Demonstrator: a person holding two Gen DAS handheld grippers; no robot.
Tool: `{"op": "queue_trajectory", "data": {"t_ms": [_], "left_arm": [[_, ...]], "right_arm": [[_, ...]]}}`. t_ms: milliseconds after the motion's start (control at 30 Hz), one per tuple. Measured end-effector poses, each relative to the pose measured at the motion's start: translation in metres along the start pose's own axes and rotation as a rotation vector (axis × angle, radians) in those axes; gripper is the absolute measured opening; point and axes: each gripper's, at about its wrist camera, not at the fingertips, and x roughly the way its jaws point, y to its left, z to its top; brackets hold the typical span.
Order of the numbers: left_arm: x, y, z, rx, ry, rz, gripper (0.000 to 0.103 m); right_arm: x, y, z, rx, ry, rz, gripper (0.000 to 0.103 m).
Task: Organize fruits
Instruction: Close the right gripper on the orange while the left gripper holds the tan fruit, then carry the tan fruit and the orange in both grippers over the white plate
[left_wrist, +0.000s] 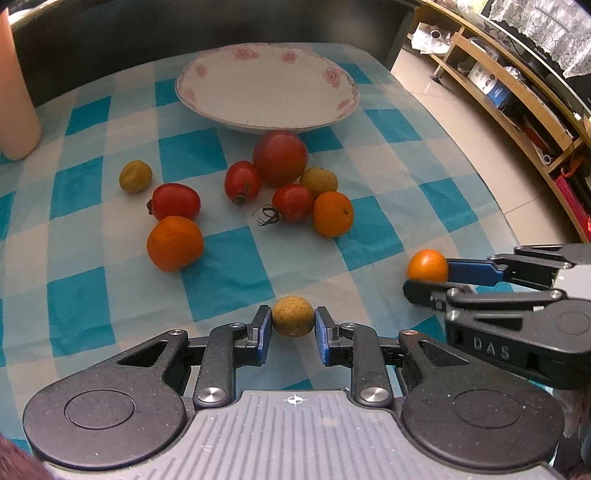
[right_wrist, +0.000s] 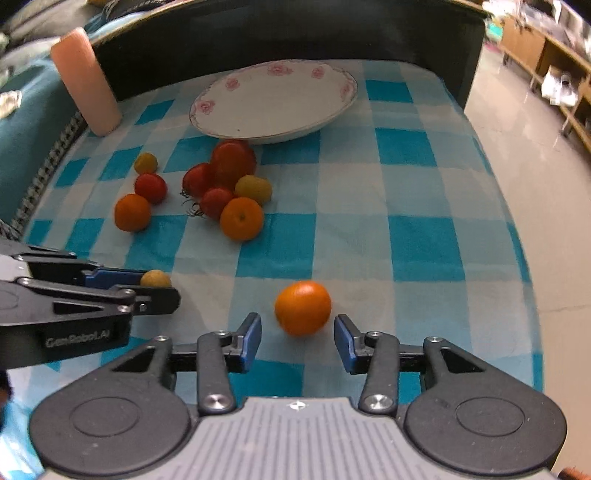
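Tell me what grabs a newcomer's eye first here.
The loose pile of red, orange and yellow fruit on the blue checked cloth, just in front of the empty flowered plate. Nearer, the left gripper pinches a small yellow fruit, while an orange sits free between the right gripper's open fingers.

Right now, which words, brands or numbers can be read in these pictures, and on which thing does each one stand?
"DAS": raised letters on the black body of the right tongs.
"GenRobot.AI": on the body of the left tongs.
Box labels on the wooden shelf: too small to read.
Black scribble on the checked tablecloth: not legible.
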Motion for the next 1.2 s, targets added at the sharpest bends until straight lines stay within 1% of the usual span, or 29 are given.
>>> {"op": "queue_trajectory", "data": {"t_ms": [33, 167, 233, 333, 367, 533, 633, 933, 1200], "left_arm": [[0.000, 0.000, 0.000, 0.002, 0.001, 0.001, 0.033], [0.001, -0.002, 0.003, 0.010, 0.003, 0.001, 0.033], [-0.001, -0.003, 0.006, 0.012, -0.007, -0.001, 0.033], [-0.008, -0.004, 0.015, 0.008, -0.036, -0.002, 0.033], [-0.011, -0.004, 0.019, 0.004, -0.048, -0.001, 0.031], [-0.019, 0.003, 0.042, -0.017, -0.098, 0.027, 0.031], [-0.020, 0.007, 0.056, -0.027, -0.118, 0.041, 0.031], [-0.008, 0.024, 0.100, -0.073, -0.145, 0.056, 0.031], [0.011, 0.034, 0.119, -0.097, -0.145, 0.072, 0.031]], "right_arm": [[0.001, -0.001, 0.001, 0.003, -0.001, 0.003, 0.047], [-0.001, -0.002, 0.003, 0.006, -0.010, 0.002, 0.047], [-0.004, -0.001, 0.006, 0.009, -0.014, 0.016, 0.047], [-0.009, 0.004, 0.014, 0.002, -0.032, 0.024, 0.047], [-0.010, 0.006, 0.017, 0.002, -0.037, 0.028, 0.047], [-0.018, 0.014, 0.038, -0.007, -0.080, 0.042, 0.047], [-0.020, 0.016, 0.054, -0.017, -0.106, 0.031, 0.047], [-0.007, 0.011, 0.106, 0.003, -0.156, 0.012, 0.047], [0.016, 0.007, 0.130, 0.011, -0.161, -0.008, 0.047]]}}
